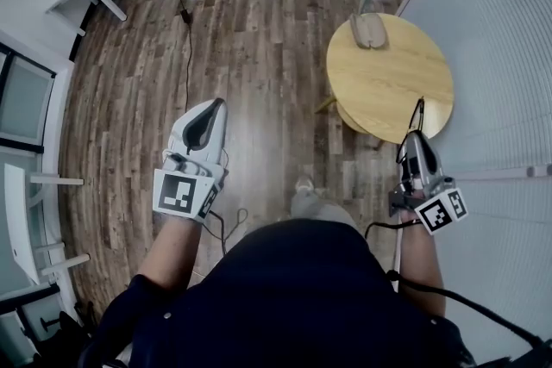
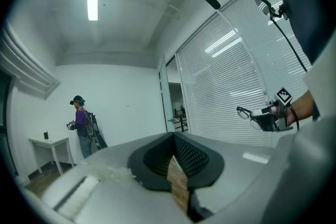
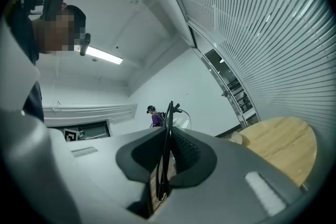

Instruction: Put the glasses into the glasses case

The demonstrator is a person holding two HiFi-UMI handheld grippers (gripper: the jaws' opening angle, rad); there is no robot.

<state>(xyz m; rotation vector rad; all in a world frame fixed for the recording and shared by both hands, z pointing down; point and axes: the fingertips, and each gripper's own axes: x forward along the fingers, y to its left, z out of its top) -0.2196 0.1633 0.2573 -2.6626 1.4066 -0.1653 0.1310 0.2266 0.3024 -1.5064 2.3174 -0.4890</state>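
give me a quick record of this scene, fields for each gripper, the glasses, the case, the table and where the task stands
left gripper: jaws together, nothing between them
right gripper: shut on the glasses
glasses: thin dark frame clamped edge-on, held in the air at the table's near edge
glasses case: tan, lying on the far part of the table, seems open
table: round, wooden, ahead and to the person's right
task state: glasses not yet in the case
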